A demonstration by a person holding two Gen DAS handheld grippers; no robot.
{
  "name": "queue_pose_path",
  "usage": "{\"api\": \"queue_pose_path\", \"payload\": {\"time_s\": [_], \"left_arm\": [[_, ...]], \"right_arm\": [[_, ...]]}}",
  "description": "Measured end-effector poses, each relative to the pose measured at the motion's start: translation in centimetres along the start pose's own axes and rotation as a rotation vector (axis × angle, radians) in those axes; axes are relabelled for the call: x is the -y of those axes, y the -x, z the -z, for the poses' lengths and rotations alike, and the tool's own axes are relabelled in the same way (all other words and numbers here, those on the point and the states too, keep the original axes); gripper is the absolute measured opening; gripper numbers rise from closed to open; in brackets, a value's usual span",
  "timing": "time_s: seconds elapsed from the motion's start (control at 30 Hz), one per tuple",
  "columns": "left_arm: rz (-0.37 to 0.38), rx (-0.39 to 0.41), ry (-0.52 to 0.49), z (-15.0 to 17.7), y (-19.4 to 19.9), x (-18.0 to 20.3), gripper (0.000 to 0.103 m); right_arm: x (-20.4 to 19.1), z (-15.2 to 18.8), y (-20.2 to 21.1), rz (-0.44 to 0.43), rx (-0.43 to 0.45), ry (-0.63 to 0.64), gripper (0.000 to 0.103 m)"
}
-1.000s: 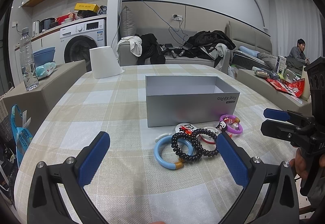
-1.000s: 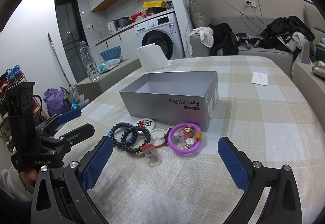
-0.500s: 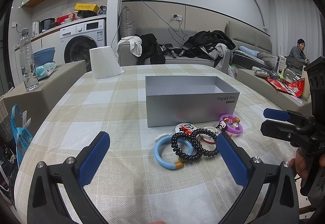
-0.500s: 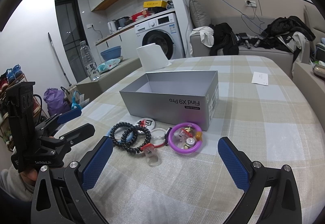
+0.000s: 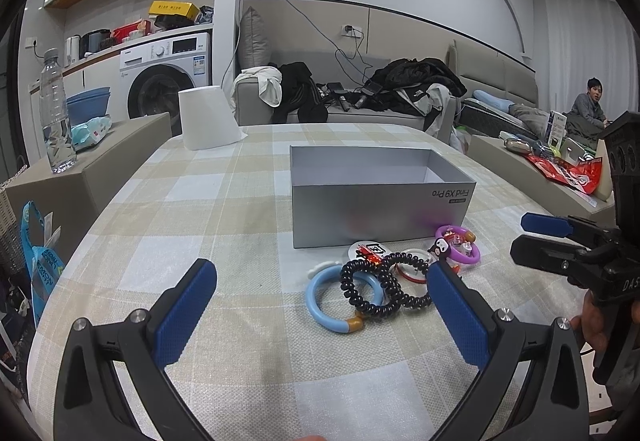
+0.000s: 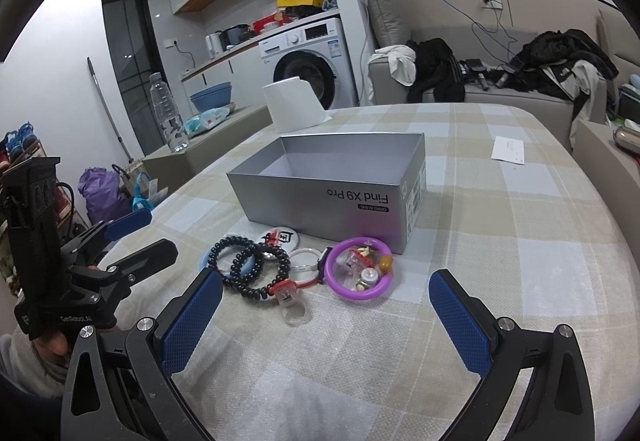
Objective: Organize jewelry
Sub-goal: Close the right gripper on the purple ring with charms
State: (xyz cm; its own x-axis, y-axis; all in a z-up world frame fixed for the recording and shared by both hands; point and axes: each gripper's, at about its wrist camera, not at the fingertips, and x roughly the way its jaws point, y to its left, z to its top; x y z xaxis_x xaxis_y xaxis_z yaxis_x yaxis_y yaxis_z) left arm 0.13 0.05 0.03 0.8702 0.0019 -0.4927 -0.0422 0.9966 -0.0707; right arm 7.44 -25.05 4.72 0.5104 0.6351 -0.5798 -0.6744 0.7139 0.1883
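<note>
An open grey box stands on the checked tablecloth. In front of it lies a small pile of jewelry: a light blue bangle, two black spiral bands, a purple ring with charms, a clear ring and a round badge. My left gripper is open, held just short of the pile. My right gripper is open, also near the pile. Each gripper shows in the other's view: the right, the left.
A white paper roll stands at the table's far left. A white card lies at the far right. A water bottle stands on a side cabinet. A sofa with clothes lies beyond, a seated person at right.
</note>
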Motion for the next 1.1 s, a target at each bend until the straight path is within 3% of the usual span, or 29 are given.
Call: {"api": "queue_pose_path", "payload": {"time_s": [0.13, 0.3, 0.47, 0.7, 0.87, 1.1], "left_arm": [[-0.002, -0.03, 0.013, -0.4, -0.3, -0.3, 0.102], [0.02, -0.06, 0.012, -0.6, -0.5, -0.1, 0.102], [0.017, -0.106, -0.001, -0.7, -1.1, 0.0, 0.102], [0.049, -0.157, -0.032, -1.1, -2.1, 0.3, 0.102], [0.073, -0.171, -0.07, -1.0, -2.1, 0.8, 0.095], [0.107, -0.172, -0.055, -0.8, -1.9, 0.4, 0.095]], "right_arm": [[0.7, -0.7, 0.2, 0.031, -0.006, -0.036, 0.103], [1.3, -1.0, -1.0, 0.06, -0.103, -0.054, 0.103], [2.1, -1.0, -2.5, 0.054, -0.191, -0.069, 0.079], [2.0, -1.7, -4.6, 0.086, -0.262, -0.036, 0.071], [1.0, -1.6, -6.1, 0.115, -0.304, 0.024, 0.065], [0.6, -1.5, -6.3, 0.143, -0.302, 0.08, 0.061]]}}
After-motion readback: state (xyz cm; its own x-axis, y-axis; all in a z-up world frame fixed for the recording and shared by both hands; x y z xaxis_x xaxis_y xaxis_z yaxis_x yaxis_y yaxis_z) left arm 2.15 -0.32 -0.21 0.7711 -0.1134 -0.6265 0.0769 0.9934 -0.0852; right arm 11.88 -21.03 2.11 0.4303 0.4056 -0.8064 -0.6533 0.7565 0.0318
